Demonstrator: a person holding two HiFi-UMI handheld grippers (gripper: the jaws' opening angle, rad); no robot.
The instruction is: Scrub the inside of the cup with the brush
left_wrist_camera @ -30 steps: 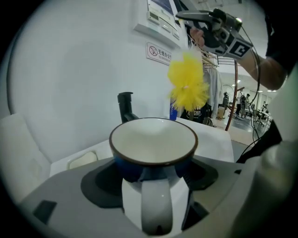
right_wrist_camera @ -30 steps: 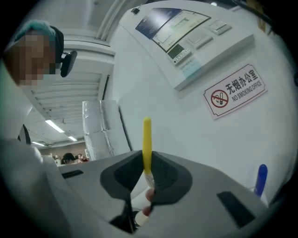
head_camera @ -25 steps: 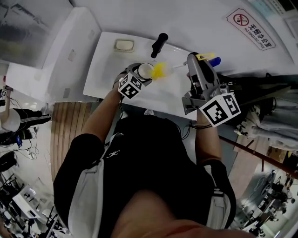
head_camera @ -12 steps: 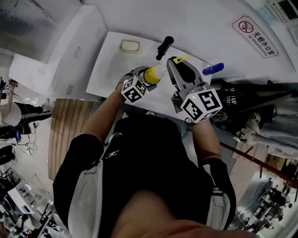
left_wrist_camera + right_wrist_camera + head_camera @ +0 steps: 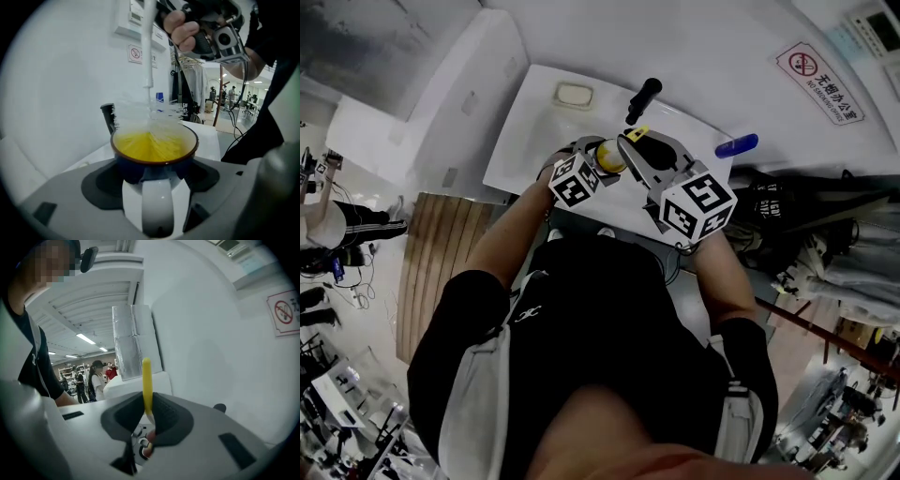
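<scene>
My left gripper (image 5: 153, 174) is shut on the cup (image 5: 154, 157), which is dark blue with a brown rim and has its white handle toward the camera. The brush's yellow bristles (image 5: 149, 145) fill the inside of the cup, and its pale stem (image 5: 148, 51) rises straight up out of it. My right gripper (image 5: 148, 409) is shut on the brush's yellow handle end (image 5: 146, 380). In the head view the right gripper (image 5: 636, 146) hangs just above and right of the cup (image 5: 608, 157), over the white counter (image 5: 534, 122).
A black upright knob (image 5: 644, 98) stands behind the cup. A pale soap bar (image 5: 575, 94) lies at the counter's back left, and a blue object (image 5: 737, 144) lies at its right end. A wall with a no-smoking sign (image 5: 821, 69) runs behind.
The right gripper has swung left and closer to the cup. The brush head, which was beside the cup's mouth a second ago, now sits inside it. The left gripper has barely moved.
</scene>
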